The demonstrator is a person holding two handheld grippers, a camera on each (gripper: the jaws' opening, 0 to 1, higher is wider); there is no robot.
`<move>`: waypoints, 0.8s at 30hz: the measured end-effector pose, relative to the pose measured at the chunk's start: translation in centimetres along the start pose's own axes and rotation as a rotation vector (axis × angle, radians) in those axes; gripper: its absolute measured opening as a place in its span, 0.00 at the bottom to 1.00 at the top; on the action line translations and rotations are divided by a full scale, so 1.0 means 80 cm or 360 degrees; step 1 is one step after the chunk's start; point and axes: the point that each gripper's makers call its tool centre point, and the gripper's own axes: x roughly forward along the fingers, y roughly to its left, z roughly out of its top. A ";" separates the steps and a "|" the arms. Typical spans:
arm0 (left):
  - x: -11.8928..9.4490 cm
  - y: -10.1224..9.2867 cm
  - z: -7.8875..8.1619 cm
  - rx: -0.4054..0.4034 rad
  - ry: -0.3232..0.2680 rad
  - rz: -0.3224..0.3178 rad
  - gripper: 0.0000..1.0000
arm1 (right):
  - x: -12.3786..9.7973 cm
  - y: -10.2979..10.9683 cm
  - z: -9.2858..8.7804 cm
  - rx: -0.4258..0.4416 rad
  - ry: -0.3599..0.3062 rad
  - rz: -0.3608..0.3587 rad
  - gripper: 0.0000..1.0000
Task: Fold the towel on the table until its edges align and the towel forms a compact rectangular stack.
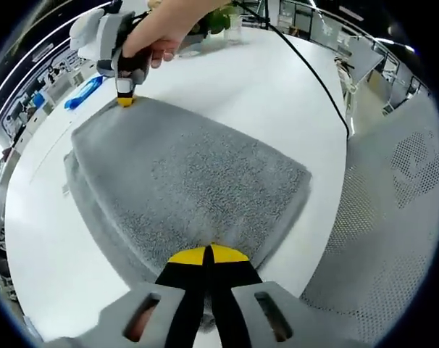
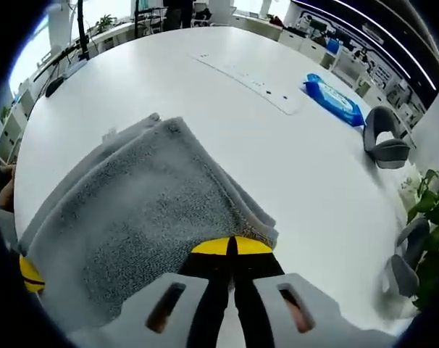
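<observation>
Grey terry towel [image 1: 183, 188], one item, lies folded in layers on the white table [image 1: 277, 94]; we count several stacked edges along its left side in the left gripper view, though how many we cannot tell. A small tag sticks out at that side, too small to read.

Left gripper [image 1: 207, 255]: its yellow-tipped jaws are drawn together on the near corner of the towel, the cloth pinched between them; the pinched fold itself is hidden under the tips. In the right gripper view [image 2: 30, 274] we see just one yellow tip of it at the left edge, cut off by the rim.

Right gripper [image 2: 232, 247]: yellow tips closed on the towel's corner [image 2: 154, 210], with cloth bunched just beside them. In the left gripper view it sits at the far corner [image 1: 124, 99], held by a hand [image 1: 158, 32] whose arm is cut off at the top.

One black cable [image 1: 314, 72] runs across the table toward its right edge. One blue packet [image 2: 334, 100] lies well apart from the towel. We log a flat pale strip [image 2: 248, 81] on the table, its detail hard to make out. Beyond the table edge: two grey chairs [image 2: 386, 141], partly cut off, and one green plant [image 2: 431, 217], half hidden by the rim. A perforated grey surface [image 1: 400, 217] lies at the right of the left gripper view.
</observation>
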 end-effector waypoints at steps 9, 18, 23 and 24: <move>0.000 0.000 0.002 -0.0115 -0.0065 -0.0006 0.01 | 0.000 -0.001 0.002 0.0061 0.0014 -0.0011 0.00; -0.028 0.022 0.025 -0.0344 -0.0248 0.0062 0.07 | -0.030 0.007 0.034 0.0174 -0.0171 -0.0070 0.00; -0.036 0.045 0.021 -0.0551 -0.0312 0.0158 0.19 | -0.045 0.056 0.072 0.0286 -0.0337 0.0105 0.05; -0.035 0.049 0.018 -0.0573 -0.0309 0.0177 0.20 | -0.045 0.065 0.074 0.0306 -0.0337 0.0132 0.08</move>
